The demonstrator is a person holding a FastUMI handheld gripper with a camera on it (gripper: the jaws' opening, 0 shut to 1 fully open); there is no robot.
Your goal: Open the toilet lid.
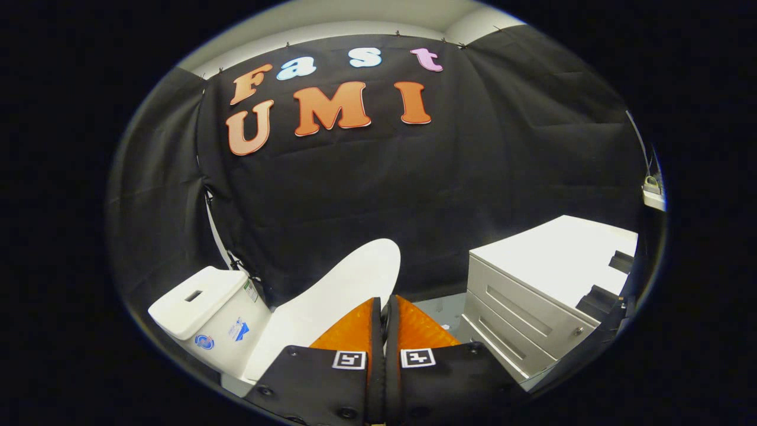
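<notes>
The white toilet lid (pixel 331 296) is a smooth oval that runs from the tank (pixel 198 302) toward the fingers. Its rounded far end rises just above and beyond the fingertips. My gripper (pixel 384 302) is shut, its two fingers pressed together with nothing visible between them. The fingers lie against the lid's right edge and cover its near part. I cannot tell whether they touch the lid. The tank stands to the left of the lid, with a flush button on top and stickers on its side. The bowl under the lid is hidden.
A white drawer cabinet (pixel 532 296) stands to the right of the toilet, with a narrow strip of grey floor (pixel 440 310) between them. Black cloth walls close in behind and on both sides. Dark objects (pixel 600 299) sit on the cabinet's near right corner.
</notes>
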